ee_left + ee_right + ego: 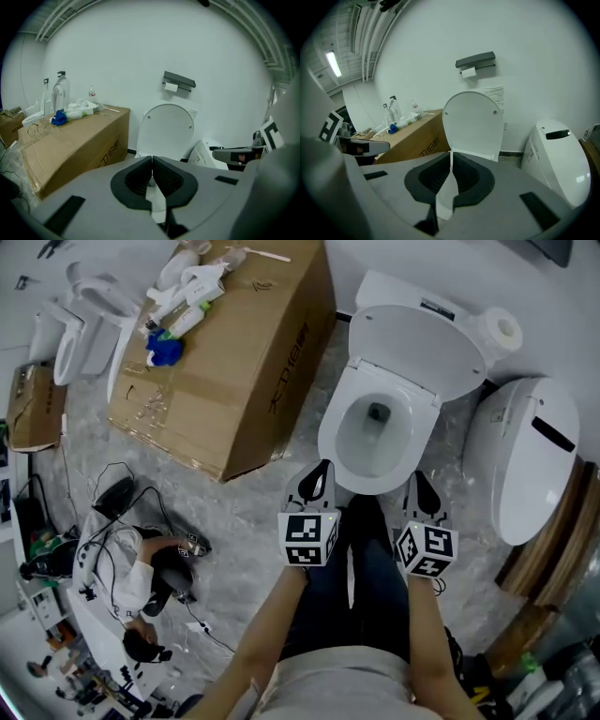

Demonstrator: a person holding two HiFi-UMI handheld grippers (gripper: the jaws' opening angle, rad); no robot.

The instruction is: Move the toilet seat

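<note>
Both tongs clenched, nothing betw the pads. L gripper and R gripper hover side by side at 6 o'clock of the bowl, tips aimed at 12, not touching it. The toilet seat stands raised at 12 o'clock, leaning back twd the tank. We see a solid flap w/ two bumpers and can't tell if a separate ring lies on the rim. Cardboard box at 10 o'clock and spare toilet at 3 o'clock are both clear of the path.

Step in hand, we judge: reach for the seat. To do it well we'd:
- open one gripper before contact
- come in over the bowl twd the flap's free edge at 12
- pinch that edge squarely w/ the pads
- follow the hinge arc slowly, no drop

The other gripper can steady the far side.
</note>
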